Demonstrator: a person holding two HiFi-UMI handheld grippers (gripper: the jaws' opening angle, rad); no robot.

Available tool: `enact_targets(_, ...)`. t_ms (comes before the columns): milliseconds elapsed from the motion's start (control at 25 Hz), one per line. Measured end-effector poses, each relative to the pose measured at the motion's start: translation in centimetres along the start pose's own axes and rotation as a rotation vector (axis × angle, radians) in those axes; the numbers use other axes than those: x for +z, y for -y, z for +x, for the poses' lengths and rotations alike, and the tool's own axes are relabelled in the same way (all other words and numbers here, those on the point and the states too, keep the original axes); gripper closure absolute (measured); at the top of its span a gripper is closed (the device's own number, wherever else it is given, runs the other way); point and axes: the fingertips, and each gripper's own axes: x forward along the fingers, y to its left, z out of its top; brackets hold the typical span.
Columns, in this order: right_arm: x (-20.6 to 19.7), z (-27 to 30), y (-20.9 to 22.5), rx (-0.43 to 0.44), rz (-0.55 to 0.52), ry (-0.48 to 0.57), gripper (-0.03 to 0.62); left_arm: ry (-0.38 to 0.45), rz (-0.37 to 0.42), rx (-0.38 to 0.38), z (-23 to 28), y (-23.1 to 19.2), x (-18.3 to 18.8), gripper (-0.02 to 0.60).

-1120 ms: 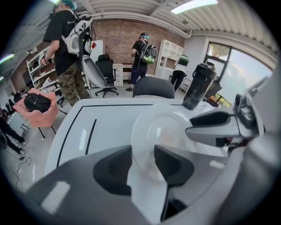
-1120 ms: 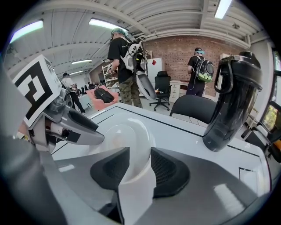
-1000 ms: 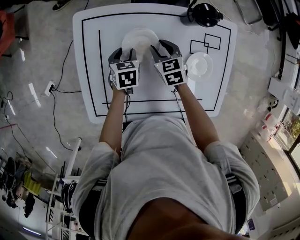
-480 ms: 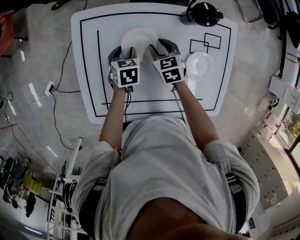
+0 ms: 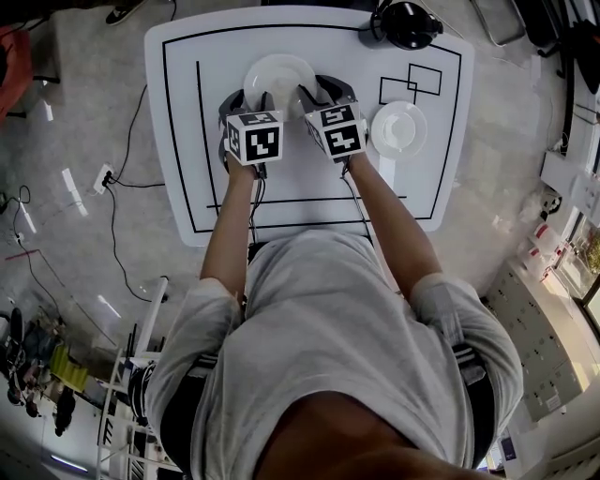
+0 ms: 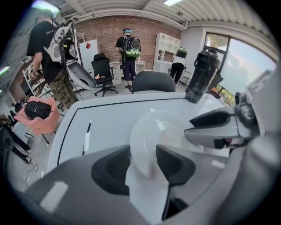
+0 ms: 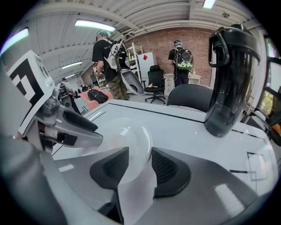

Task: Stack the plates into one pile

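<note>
A large white plate (image 5: 279, 80) lies on the white table (image 5: 187, 141), far centre. My left gripper (image 5: 248, 101) straddles its near-left rim and my right gripper (image 5: 322, 91) its near-right rim. In the left gripper view the plate (image 6: 162, 132) runs its edge through the gap of the left gripper (image 6: 143, 154), whose jaws are opening with the pads off the rim. In the right gripper view the plate (image 7: 127, 140) passes between the pads of the right gripper (image 7: 139, 160), which stand apart. A smaller white plate (image 5: 398, 128) sits alone to the right.
A black bottle (image 5: 408, 26) stands at the table's far right corner, beyond the plates. Black tape lines and small squares (image 5: 412, 86) mark the tabletop. Cables (image 5: 117, 169) lie on the floor to the left. People and office chairs (image 6: 149, 81) are past the far edge.
Both grippers stay at the large plate's rim. Their marker cubes sit slightly closer to the plate than a second ago. Neither plate has shifted.
</note>
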Motion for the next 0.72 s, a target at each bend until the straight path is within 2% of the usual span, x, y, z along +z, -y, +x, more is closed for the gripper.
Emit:
enact_targets(80,-0.1,0.0,-0.1,0.009,0.015,0.007,0.419,0.002,-0.014,0.005,-0.1,-0.1,-0.1,0.397)
enact_targets(160,-0.2,-0.3,0.1,0.02,0.046,0.017,0.385,0.009,-0.034,0.019,-0.6,-0.4,0.0,0.397)
enact_targets(240,0.0,-1.0,0.6,0.016,0.063,0.035,0.39,0.022,-0.032,0.046,-1.5,-0.8,0.1,0.399)
enact_targets(400,0.2,-4.0,1.0,0.002,0.069,0.1,0.439,0.083,-0.026,0.053,-4.0,0.1,0.6,0.435)
enact_targets(440,0.1,-4.9,0.9,0.005,0.079,0.118,0.457,0.113,-0.026,0.04,-4.8,0.9,0.9,0.478)
enact_targets(480,-0.1,-5.8,0.8,0.008,0.091,0.136,0.493,0.146,-0.022,0.022,-5.6,1.8,1.1,0.553)
enact_targets(520,-0.2,-6.8,0.7,0.006,0.101,0.154,0.528,0.175,-0.013,0.004,-6.3,2.8,1.4,0.578)
enact_targets(600,-0.5,-8.8,0.9,-0.007,0.106,0.187,0.594,0.209,0.018,-0.015,-7.3,4.8,1.9,0.578)
enact_targets(720,-1.0,-11.4,1.8,-0.027,0.103,0.227,0.594,0.224,0.039,-0.035,-8.2,7.5,2.3,0.578)
